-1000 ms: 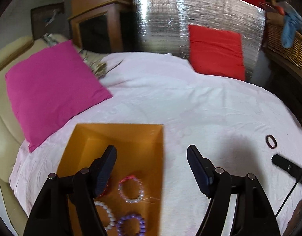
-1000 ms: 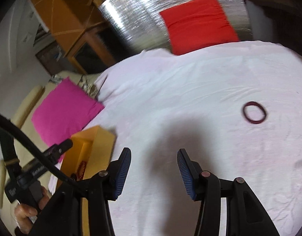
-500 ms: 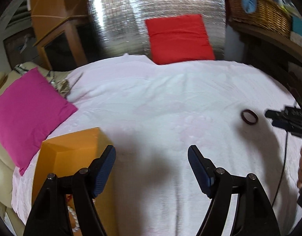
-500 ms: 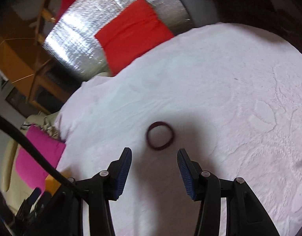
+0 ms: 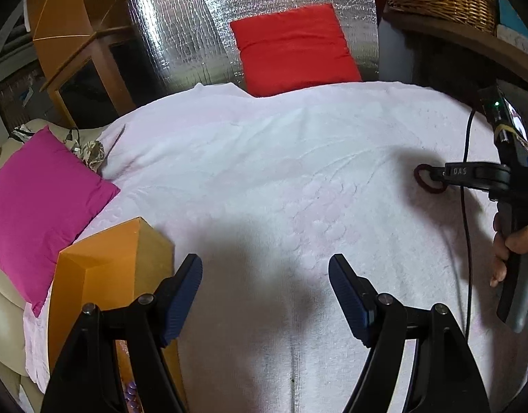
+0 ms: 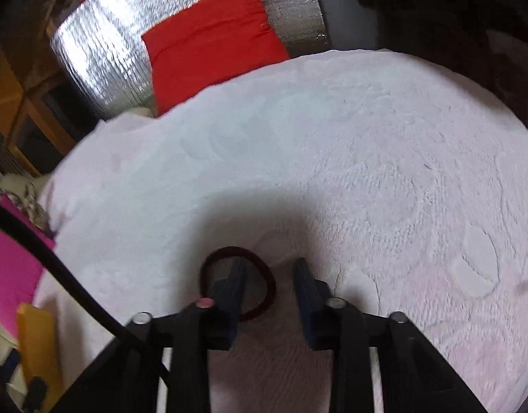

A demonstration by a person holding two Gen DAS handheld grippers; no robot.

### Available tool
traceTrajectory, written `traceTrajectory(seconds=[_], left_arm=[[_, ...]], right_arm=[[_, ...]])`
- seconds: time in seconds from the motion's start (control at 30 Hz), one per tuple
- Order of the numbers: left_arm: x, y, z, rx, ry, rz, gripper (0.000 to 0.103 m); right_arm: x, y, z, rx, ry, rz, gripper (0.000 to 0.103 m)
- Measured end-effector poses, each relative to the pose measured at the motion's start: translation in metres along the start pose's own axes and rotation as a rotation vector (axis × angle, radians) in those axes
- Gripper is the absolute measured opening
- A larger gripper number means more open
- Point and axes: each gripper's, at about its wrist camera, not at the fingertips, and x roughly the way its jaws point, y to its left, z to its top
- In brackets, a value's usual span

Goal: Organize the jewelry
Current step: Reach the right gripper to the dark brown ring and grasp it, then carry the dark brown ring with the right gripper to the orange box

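Only my right wrist view showed the right gripper [image 6: 269,272] closing, one finger inside the dark red ring [image 6: 269,284] (pads not pressing). Meanwhile my left gripper [image 5: 265,275] hung open beside the orange box [image 5: 102,261].

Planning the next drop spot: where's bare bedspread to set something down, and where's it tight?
Free: the wide stretch of white textured bedspread between the magenta square cushion and the red cushion. Also ahead of the open left gripper. Crowded: around the orange cardboard box, and where the right gripper is closing over the dark red ring bangle.
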Motion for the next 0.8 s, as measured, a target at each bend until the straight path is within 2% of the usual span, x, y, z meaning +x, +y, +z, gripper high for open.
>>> traceTrajectory(seconds=[0.03,0.07,0.13,0.47,0.8], left_arm=[[0.001,0.001,0.000,-0.001,0.002,0.000,0.077],[0.002,0.002,0.000,-0.006,0.005,0.000,0.077],[0.003,0.006,0.001,-0.020,0.011,-0.002,0.077],[-0.003,0.013,-0.001,-0.049,0.007,-0.021,0.077],[-0.013,0.009,-0.007,-0.032,-0.010,-0.039,0.077]], right_arm=[[0.000,0.003,-0.001,-0.024,-0.011,-0.015,0.013],[0.000,0.008,-0.003,-0.068,-0.018,-0.034,0.009],[-0.004,0.014,-0.007,-0.122,-0.036,-0.059,0.006],[-0.051,0.026,-0.034,-0.169,-0.012,0.047,0.006],[-0.084,0.059,-0.107,-0.290,0.074,0.051,0.006]])
